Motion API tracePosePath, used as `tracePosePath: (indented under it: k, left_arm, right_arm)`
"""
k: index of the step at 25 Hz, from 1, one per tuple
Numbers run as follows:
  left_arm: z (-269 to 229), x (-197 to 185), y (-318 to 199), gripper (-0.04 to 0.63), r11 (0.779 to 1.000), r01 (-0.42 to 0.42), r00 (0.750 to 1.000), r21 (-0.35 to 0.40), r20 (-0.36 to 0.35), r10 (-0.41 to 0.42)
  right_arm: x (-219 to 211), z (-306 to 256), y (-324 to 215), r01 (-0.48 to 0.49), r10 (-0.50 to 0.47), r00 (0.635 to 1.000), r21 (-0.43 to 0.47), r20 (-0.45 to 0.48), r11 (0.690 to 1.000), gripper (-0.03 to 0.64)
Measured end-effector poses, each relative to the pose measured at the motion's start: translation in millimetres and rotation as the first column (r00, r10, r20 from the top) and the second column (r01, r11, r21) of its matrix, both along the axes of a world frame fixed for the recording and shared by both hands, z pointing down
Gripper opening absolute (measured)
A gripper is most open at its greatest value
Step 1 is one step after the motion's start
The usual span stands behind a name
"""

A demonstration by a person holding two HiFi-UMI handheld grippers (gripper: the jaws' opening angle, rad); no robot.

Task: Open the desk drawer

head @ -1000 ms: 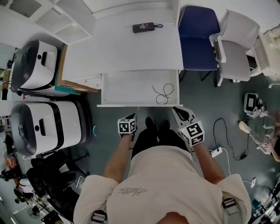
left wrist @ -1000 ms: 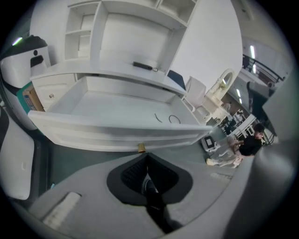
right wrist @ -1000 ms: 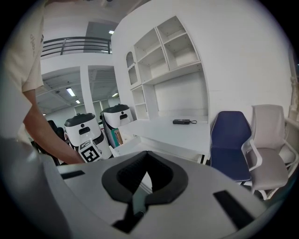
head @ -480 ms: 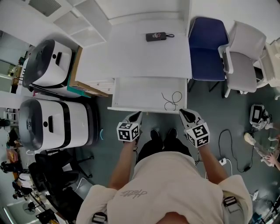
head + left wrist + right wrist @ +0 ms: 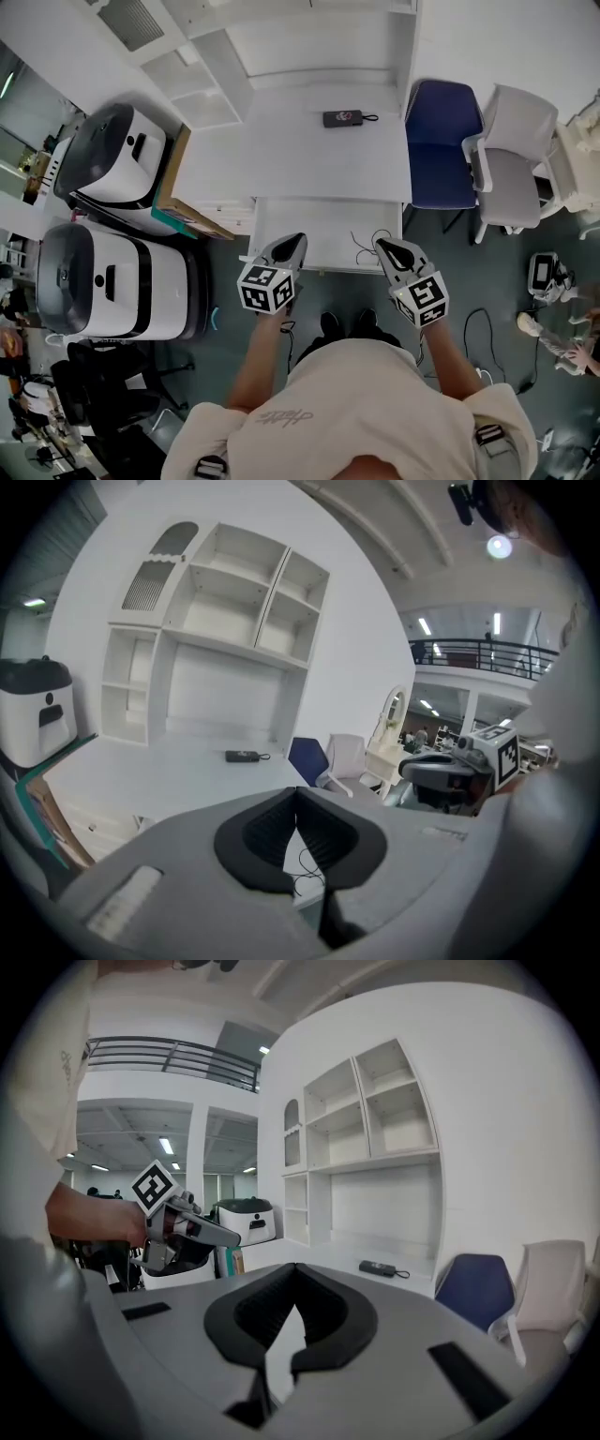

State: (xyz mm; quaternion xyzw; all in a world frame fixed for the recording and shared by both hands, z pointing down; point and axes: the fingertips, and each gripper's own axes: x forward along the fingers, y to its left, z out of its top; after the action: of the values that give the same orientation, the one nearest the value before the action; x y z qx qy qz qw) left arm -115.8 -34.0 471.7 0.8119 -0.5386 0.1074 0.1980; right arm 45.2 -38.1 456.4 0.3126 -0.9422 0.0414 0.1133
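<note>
The drawer [image 5: 319, 230] sits out from under the counter [image 5: 319, 150], pulled toward the person. It is a shallow white tray, bare except for a thin dark cable [image 5: 366, 246] coiled in its right front corner. Its long axis runs left-right across the person and its front edge is the side nearest them.

Left gripper [image 5: 295, 242] has its tips over the drawer's left front part, jaws pressed together with nothing between them. Right gripper [image 5: 384, 247] is over the drawer's right front part, just beside the cable, also closed and empty. Both point away from the person, over the front edge and toward the drawer's back. Neither is clearly nearer; they flank the drawer's middle about evenly. Height above the drawer can't be told from the head view — they look above it, not touching.

Judgement: the drawer looks open already, so little or no pull is left. Any further pull would go straight back toward the person, square to the front edge.

Beyond the drawer, a small dark device [image 5: 343, 118] lies on the counter.
</note>
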Motion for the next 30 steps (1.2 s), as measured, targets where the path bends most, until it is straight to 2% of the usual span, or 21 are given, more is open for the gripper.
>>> tracePosePath:
  k: [4,10,18,26,30]
  left_arm:
    - [-46,-1,-4,0.015,0.994,-0.030,1.000,0.101,-0.006,0.031]
    - [-107,-7,-2,0.016,0.971,-0.066,0.998,0.231,0.025,0.062]
    - [-160,-17,-13,0.016,0.938,-0.071,0.997,0.340,0.063,0.053]
    - [-213,-31,-17,0.017,0.886,-0.028,0.997,0.462,0.079,-0.010]
    - [-219,-38,-15,0.017,0.867,0.028,0.992,0.498,0.090,-0.083]
  right_arm:
    - [-17,-36,-5,0.012,-0.012,0.998,-0.001,0.067,1.000,0.002]
    - [-32,-91,-13,0.003,-0.012,0.993,0.076,0.117,0.997,0.003]
    - [-28,-154,-24,-0.033,0.007,0.985,0.149,0.171,0.988,0.002]
    - [-13,-195,-31,-0.074,0.032,0.983,0.236,0.179,0.969,0.002]
    - [-11,-197,-24,-0.086,0.048,0.989,0.276,0.142,0.957,0.002]
